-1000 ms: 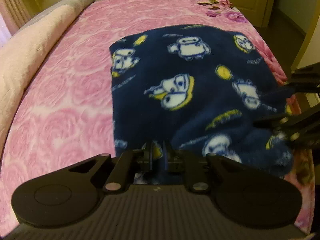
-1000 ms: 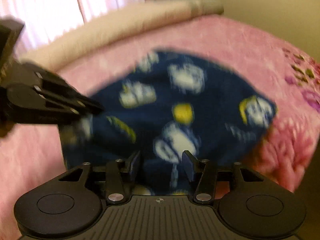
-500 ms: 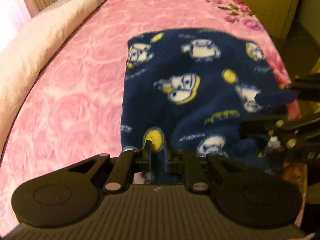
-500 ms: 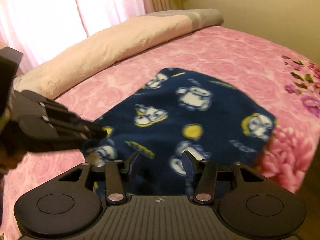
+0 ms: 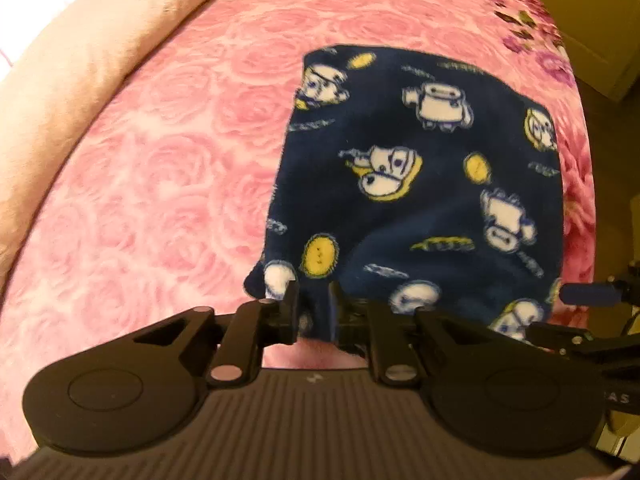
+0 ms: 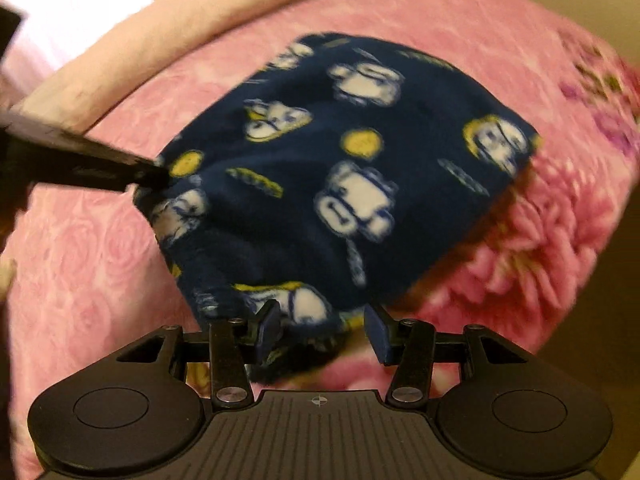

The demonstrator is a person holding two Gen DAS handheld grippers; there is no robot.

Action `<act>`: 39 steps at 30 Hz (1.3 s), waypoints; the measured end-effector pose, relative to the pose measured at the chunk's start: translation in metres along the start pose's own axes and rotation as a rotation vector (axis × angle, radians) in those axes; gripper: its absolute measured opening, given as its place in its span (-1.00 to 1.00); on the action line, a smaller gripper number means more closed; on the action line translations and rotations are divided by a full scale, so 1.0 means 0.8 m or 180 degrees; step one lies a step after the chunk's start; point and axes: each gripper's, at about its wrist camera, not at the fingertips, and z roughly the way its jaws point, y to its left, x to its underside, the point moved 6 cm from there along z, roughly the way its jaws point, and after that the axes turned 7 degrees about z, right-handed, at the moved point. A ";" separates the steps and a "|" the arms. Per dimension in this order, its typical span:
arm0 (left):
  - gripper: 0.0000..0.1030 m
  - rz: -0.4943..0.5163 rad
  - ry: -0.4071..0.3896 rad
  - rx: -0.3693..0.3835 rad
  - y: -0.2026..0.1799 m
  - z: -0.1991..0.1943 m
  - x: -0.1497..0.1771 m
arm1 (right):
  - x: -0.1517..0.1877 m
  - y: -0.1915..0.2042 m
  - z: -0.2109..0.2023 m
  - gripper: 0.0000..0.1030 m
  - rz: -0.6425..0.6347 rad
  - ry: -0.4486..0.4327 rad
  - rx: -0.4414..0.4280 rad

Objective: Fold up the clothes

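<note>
2 tools at near edge of fleece [image 5: 420,184] on bed [image 5: 160,168]: left tool [image 5: 314,308] pinching near-left corner; right tool [image 6: 324,330] spread wide, gripping nothing.

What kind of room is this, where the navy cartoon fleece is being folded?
Most likely a bedroom. The fleece lies on a bed with a pink rose-pattern bedspread, a long cream bolster runs along its far edge, and bright curtains hang behind it.

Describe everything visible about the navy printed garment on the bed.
The navy garment looks like soft fleece, printed with white cartoon robots and yellow coins. It lies folded on the pink rose bedspread, near its edge. The left tool pinches its near corner; the right tool stands open around the other near edge.
</note>
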 end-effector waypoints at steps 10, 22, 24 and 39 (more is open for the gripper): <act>-0.45 -0.0204 0.0194 -0.0048 -0.028 -0.065 0.005 | -0.010 0.007 -0.051 -0.03 0.0027 0.0230 0.0133; -0.38 -0.0287 0.0204 -0.0015 -0.042 -0.104 0.007 | -0.010 0.018 -0.092 -0.03 -0.0138 0.0338 0.0234; -0.36 -0.0307 0.0185 -0.0008 -0.041 -0.112 0.006 | -0.014 0.021 -0.100 -0.03 -0.0174 0.0329 0.0239; -0.28 -0.0616 0.0032 -0.0029 -0.030 -0.164 -0.001 | -0.048 0.042 -0.147 -0.03 -0.0567 0.0265 0.0251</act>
